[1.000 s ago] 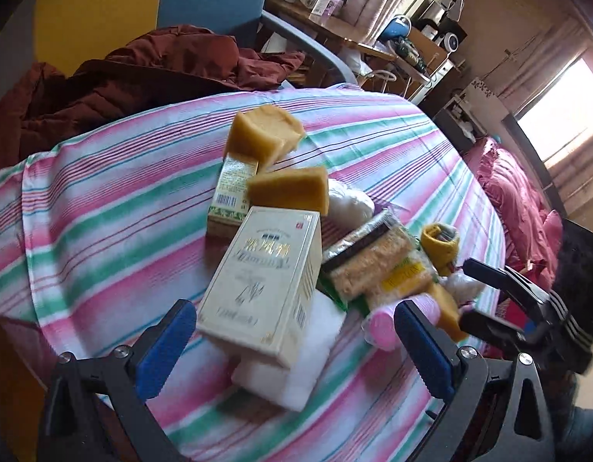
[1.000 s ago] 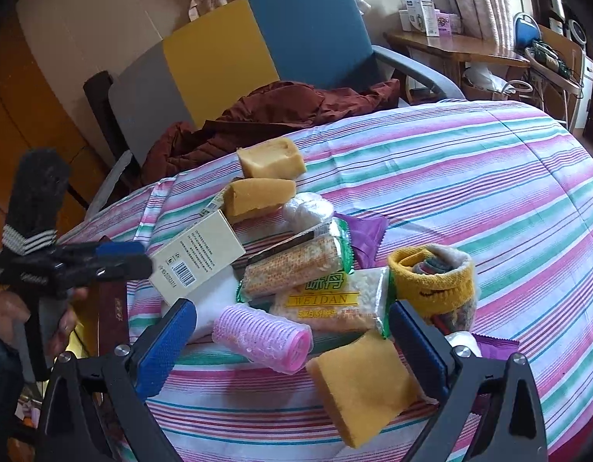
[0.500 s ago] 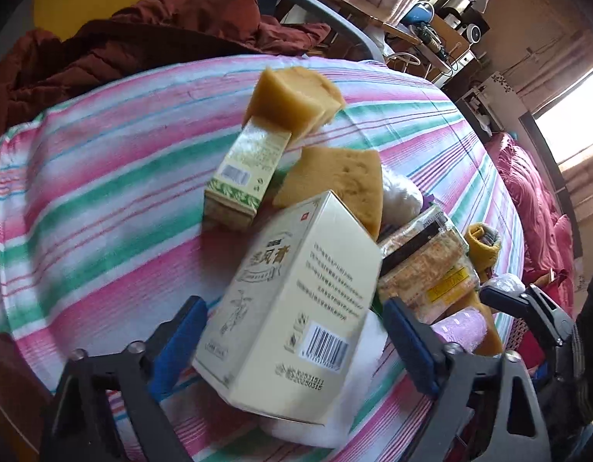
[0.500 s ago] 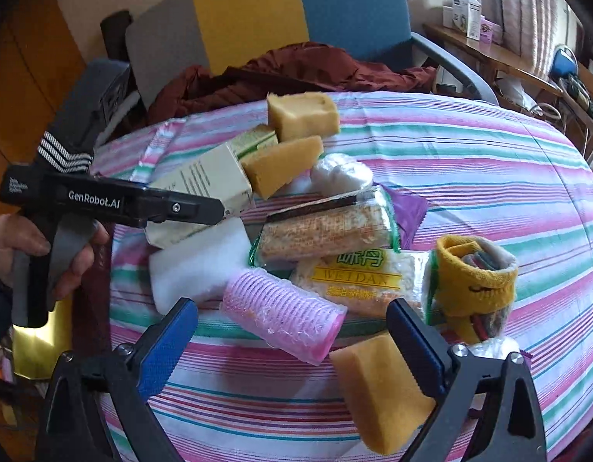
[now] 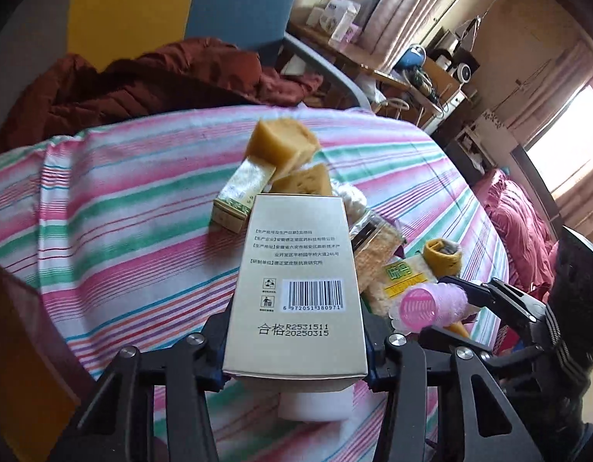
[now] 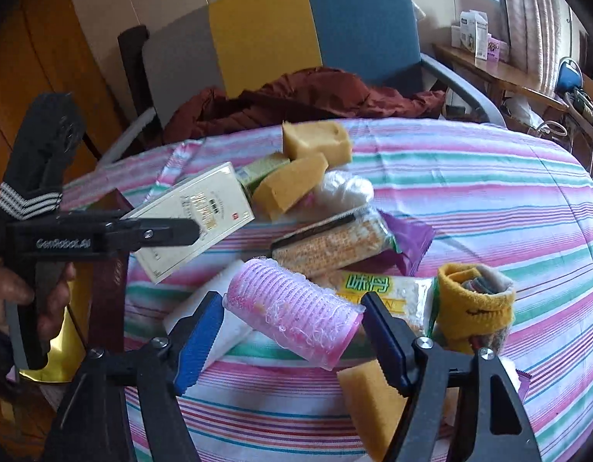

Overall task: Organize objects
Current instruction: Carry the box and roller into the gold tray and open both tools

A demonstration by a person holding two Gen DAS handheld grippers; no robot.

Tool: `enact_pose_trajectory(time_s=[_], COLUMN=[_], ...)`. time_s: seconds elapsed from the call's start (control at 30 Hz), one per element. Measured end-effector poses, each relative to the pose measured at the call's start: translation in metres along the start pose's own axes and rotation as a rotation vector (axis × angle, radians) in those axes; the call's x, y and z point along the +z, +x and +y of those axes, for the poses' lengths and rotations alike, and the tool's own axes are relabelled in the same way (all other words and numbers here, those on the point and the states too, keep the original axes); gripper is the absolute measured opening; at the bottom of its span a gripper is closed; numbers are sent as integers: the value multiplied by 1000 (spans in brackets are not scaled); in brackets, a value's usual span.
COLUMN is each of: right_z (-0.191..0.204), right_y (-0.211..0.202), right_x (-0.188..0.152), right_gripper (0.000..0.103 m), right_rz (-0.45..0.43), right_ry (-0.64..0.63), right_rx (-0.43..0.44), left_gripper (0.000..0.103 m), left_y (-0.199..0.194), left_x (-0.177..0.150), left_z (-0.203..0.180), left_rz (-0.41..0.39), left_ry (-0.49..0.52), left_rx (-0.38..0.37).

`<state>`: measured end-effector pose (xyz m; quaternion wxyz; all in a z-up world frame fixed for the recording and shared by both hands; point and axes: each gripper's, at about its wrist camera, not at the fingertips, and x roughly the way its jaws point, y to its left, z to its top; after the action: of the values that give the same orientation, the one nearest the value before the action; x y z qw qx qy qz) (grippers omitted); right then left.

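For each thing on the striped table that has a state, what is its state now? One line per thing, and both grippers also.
Left gripper: jaws just closing, shut on cream box.
Cream box: gripped, lifted and tilted.
Right gripper: jaws just closing around pink hair roller, contact unclear.
Pink hair roller: lying on its side.
Yellow sock roll: rolled up, standing.
Cracker packet: sealed, lying flat.
White foam block: flat beneath the box.
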<state>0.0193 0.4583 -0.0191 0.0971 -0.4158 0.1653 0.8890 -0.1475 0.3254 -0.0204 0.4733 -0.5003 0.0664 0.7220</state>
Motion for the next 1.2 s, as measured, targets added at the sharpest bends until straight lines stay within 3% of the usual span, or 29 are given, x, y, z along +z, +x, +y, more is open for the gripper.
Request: enact_pose_trajectory(time_s=[0.1,0.27,0.43,0.63,0.83,1.07,1.13,1.2], right_z=[2,17,40,87,158,227,236,241], right_y=[-9,-19,-19,-23,-8,40,48,54], right_x=[3,2,-4,-10,-14,7,20,32], right_gripper=[74,74,74,74,74,74,75,82], right_rz=[-44,-76,-51,-37,13,99,74,54], right_ry=[-6,-61,-126,-175,-265,-327,-290,-252], right_rx=[36,87,121,209,266,246,240,220], left_gripper=[50,50,50,50,50,51,55,73], left_y=[-29,-92,-164,-213,-218,-213,-214,-217], left_x=[-8,-37,-87,-168,-231,-262,-267,-270], left_z=[-1,1,29,80,98,105,104,102], left_rz=[-53,-144,-224,-277,-273,-271,-281,-302], left_ry=[-34,-85,-177,-328,-403,-449,-437,-440], left_rx=[-12,36,141,289,361,419,440,453])
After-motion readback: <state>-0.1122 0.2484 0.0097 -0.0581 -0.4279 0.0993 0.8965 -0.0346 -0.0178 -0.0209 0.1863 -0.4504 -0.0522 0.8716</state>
